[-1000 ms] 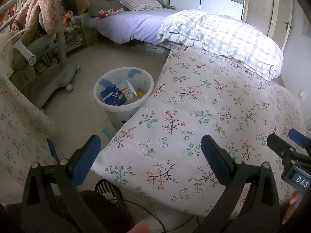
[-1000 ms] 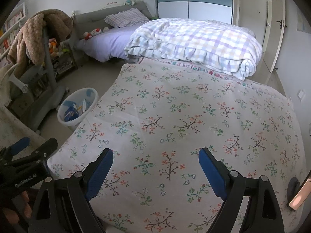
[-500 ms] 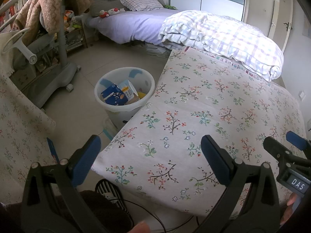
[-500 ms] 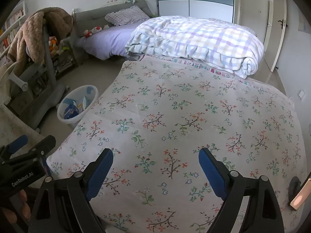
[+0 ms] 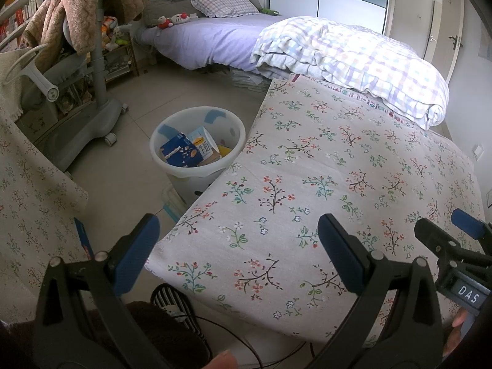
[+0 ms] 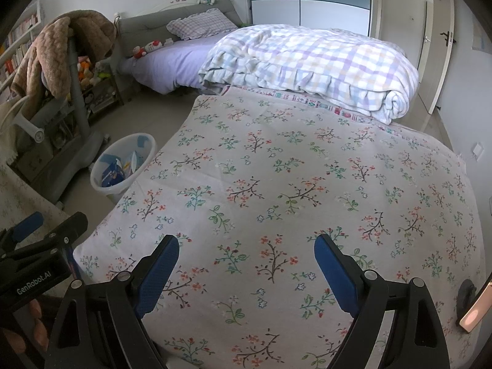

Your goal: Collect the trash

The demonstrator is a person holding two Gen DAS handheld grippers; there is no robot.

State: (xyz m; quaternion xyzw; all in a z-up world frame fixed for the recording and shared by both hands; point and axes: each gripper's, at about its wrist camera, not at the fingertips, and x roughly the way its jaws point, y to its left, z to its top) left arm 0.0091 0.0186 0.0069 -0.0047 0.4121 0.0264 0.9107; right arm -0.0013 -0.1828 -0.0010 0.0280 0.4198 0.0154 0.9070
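Note:
A white round trash bin (image 5: 196, 172) stands on the floor at the left edge of the floral-covered table (image 5: 353, 166); it also shows in the right wrist view (image 6: 106, 181). It holds a blue box (image 5: 180, 152), a milk carton (image 5: 204, 144) and other scraps. My left gripper (image 5: 236, 230) is open and empty above the table's near left corner. My right gripper (image 6: 246, 253) is open and empty above the table's near edge. Each gripper shows at the edge of the other's view.
A grey wheeled chair (image 5: 80, 117) draped with a brown blanket stands left of the bin. A bed (image 5: 215, 40) with purple sheet and a folded plaid quilt (image 5: 353, 61) lie beyond the table. A floral cloth (image 5: 27, 203) hangs at the left.
Both grippers have drifted slightly; the views have shifted a little toward the near table edge. Nothing was picked up or released.

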